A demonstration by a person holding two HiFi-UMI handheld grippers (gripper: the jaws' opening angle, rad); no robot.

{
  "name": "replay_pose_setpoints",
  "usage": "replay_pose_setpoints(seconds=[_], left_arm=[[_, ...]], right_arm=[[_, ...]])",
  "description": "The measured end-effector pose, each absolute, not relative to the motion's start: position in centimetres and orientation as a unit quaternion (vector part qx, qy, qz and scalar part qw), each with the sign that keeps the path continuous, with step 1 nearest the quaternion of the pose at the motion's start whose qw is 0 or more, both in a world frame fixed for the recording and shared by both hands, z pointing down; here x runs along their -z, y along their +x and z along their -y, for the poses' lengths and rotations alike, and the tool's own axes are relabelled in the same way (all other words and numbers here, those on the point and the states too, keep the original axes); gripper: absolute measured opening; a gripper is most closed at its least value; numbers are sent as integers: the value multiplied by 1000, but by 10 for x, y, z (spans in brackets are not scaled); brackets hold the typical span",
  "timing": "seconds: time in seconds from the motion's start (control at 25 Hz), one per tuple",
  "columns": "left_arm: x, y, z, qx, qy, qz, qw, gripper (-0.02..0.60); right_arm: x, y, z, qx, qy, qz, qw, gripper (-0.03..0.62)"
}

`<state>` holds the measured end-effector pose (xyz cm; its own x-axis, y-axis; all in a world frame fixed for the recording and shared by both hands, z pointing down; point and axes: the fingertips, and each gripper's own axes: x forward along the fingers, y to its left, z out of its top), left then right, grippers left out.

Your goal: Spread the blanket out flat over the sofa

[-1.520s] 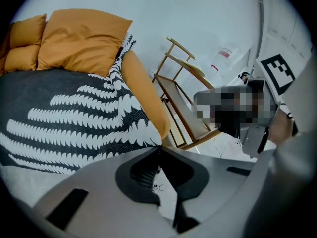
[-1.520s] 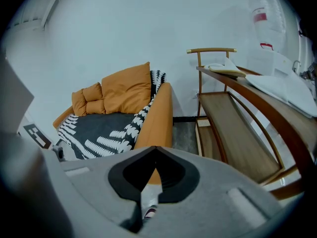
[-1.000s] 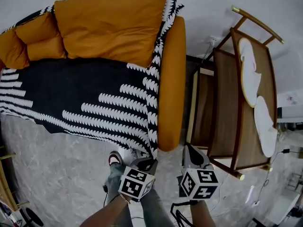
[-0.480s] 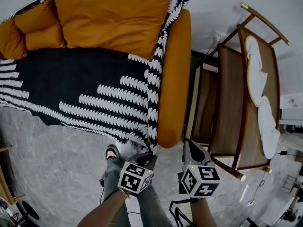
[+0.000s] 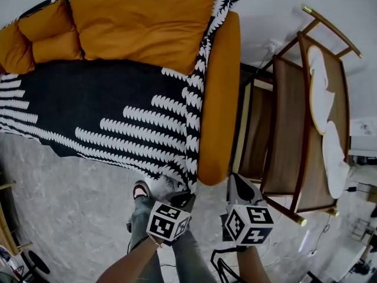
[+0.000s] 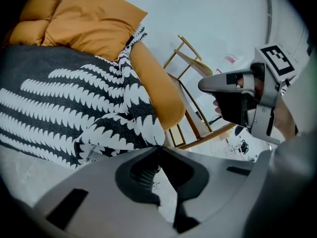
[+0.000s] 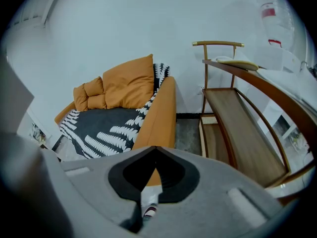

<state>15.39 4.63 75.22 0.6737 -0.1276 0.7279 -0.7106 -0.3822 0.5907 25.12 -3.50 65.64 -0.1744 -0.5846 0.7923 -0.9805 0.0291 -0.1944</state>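
Since the blanket [image 5: 118,117] lies flat across the sofa [image 5: 219,99], spreading looks nearly done. Left hand-held gripper [image 6: 158,148] and right hand-held gripper [image 7: 154,148] are closed, empty; the rumpled lower-centre corner [image 5: 177,178] may need tugging.

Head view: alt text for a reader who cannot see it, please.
A black-and-white patterned blanket lies spread over the seat of an orange sofa, seen from above, with orange cushions at the back. At the bottom the left tongs pinch its front corner; the right tongs are shut, empty, beside a wooden rack.
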Motion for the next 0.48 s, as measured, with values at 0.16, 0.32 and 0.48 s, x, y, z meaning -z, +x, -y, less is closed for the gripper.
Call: replay_pose_setpoints(seconds=[0.16,0.32,0.48], left_arm=[[-749,156,-45,-301,772,271,490,20],[-737,158,-43,-299,774,266,490,26],[-736,158,-46,-292,778,259,493,63]], right_arm=[[-652,252,38,-379,584,668,263,5],[-645,251,41,-384,581,666,268,5],[-648,249,38,-383,583,666,264,5]])
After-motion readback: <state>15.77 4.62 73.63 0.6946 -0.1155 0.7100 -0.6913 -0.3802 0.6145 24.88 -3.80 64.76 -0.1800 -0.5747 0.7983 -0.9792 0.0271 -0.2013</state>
